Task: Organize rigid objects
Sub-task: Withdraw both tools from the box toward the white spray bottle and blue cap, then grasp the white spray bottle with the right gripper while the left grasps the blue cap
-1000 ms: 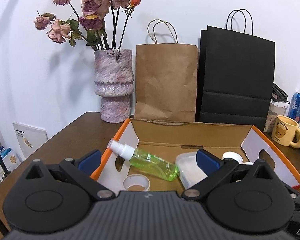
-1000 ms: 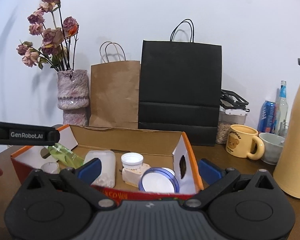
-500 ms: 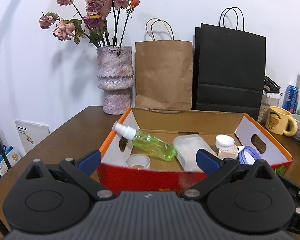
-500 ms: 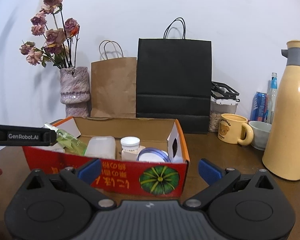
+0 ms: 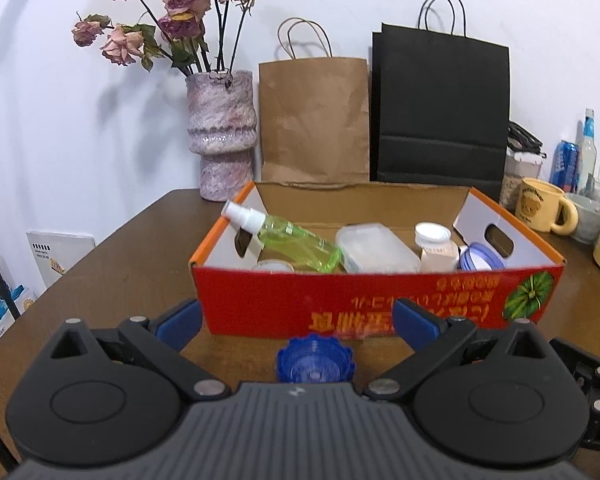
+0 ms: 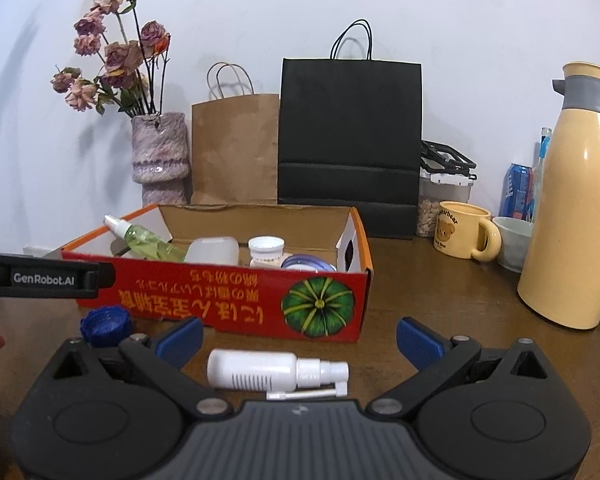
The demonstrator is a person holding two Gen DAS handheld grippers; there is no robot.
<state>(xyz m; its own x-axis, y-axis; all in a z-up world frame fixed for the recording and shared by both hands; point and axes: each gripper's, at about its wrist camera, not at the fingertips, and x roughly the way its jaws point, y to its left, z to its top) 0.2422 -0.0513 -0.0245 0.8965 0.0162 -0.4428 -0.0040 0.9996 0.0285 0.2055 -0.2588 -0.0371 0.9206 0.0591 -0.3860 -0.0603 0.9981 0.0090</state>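
Observation:
A red cardboard box [image 5: 380,300] [image 6: 228,300] stands on the brown table. It holds a green spray bottle [image 5: 292,240], a clear lidded container [image 5: 376,248], a white-capped jar [image 5: 434,242], a blue-rimmed lid [image 5: 476,260] and a tape roll [image 5: 272,266]. A blue ridged cap [image 5: 315,364] [image 6: 106,325] lies on the table before the box, between my open left gripper's [image 5: 298,320] fingers. A white spray bottle [image 6: 276,370] lies on its side between my open right gripper's [image 6: 300,334] fingers. Both grippers are empty.
A vase of dried roses [image 5: 220,136], a brown paper bag [image 5: 314,120] and a black bag [image 5: 440,108] stand behind the box. A yellow mug [image 6: 466,236], bowl, cans, a food jar and a tall yellow thermos [image 6: 572,208] stand at the right.
Both grippers have pulled back from over the box towards the table's near side. The box front, the blue cap and the white spray bottle have come into view.

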